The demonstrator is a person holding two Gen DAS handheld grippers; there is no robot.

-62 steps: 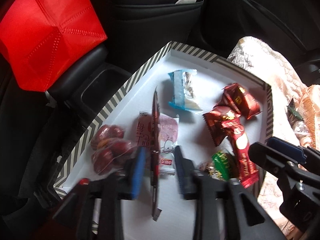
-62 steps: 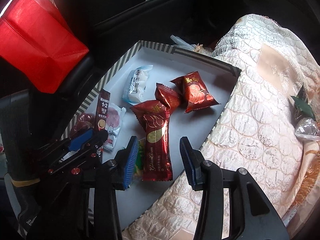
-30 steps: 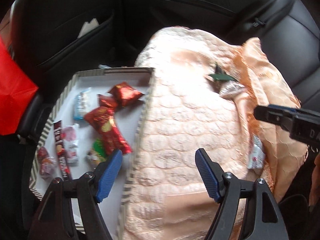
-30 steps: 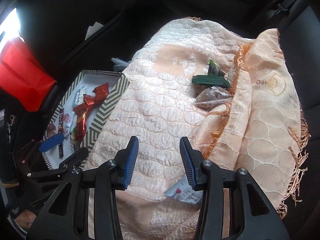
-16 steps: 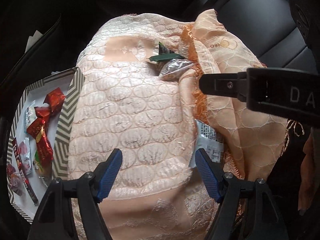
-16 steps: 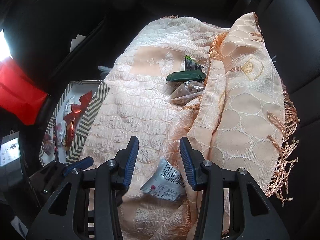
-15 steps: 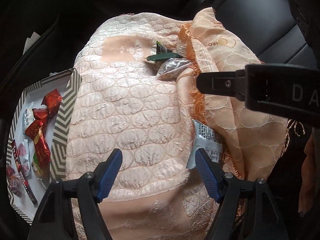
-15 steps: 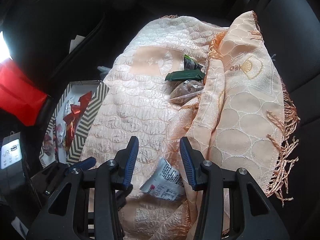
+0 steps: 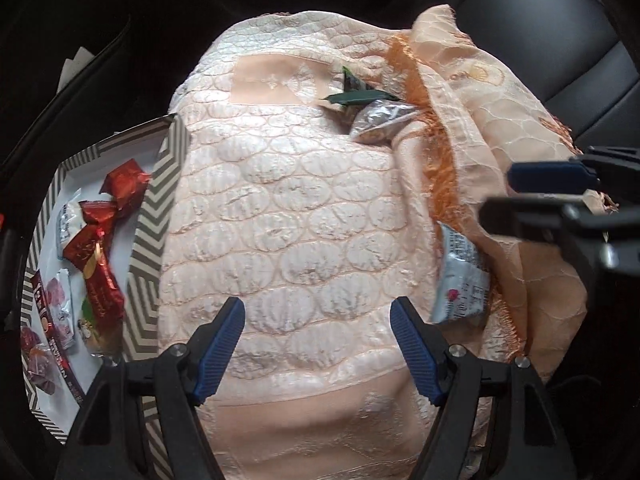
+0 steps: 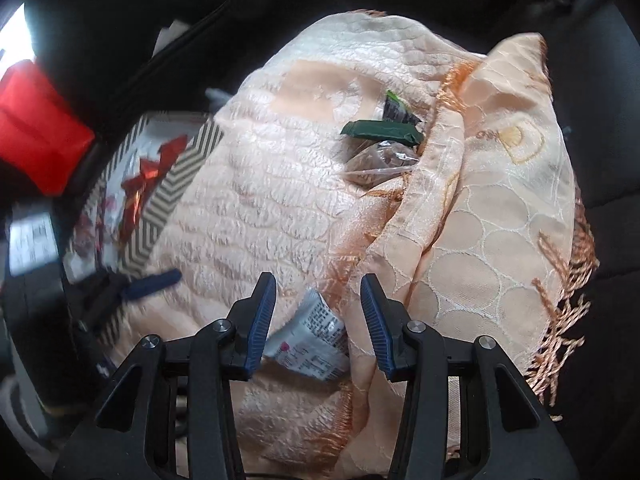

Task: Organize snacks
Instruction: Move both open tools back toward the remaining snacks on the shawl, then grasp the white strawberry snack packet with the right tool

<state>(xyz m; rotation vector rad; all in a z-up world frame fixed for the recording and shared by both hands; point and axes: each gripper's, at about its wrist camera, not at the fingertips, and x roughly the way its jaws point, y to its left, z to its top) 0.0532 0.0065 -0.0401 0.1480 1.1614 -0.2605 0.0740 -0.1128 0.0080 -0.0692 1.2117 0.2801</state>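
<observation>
Fingers of the right gripper [image 10: 318,320], blue-padded on black arms, stand apart and have just been opening a little; between their tips, untouched by either pad, lies a small silvery-white printed snack packet [image 10: 308,340] on the quilted peach fabric cushion cover [image 10: 256,200]. The packet sits at the foot of a fringed orange fold of that cover. The left gripper [image 9: 318,338] hangs with its fingers spread wide over bare quilting, nothing between them; the same packet [image 9: 460,280] lies just beside its right finger. Farther up the cover, a dark green wrapper [image 9: 356,94] touches a clear bag of brown pieces [image 9: 378,120] in the crease. At the left edge, a white tray with a chevron-striped rim [image 9: 154,216] holds red foil-wrapped sweets [image 9: 100,256] and other small packets. A red fabric bag [image 10: 36,128] sits beyond it.
</observation>
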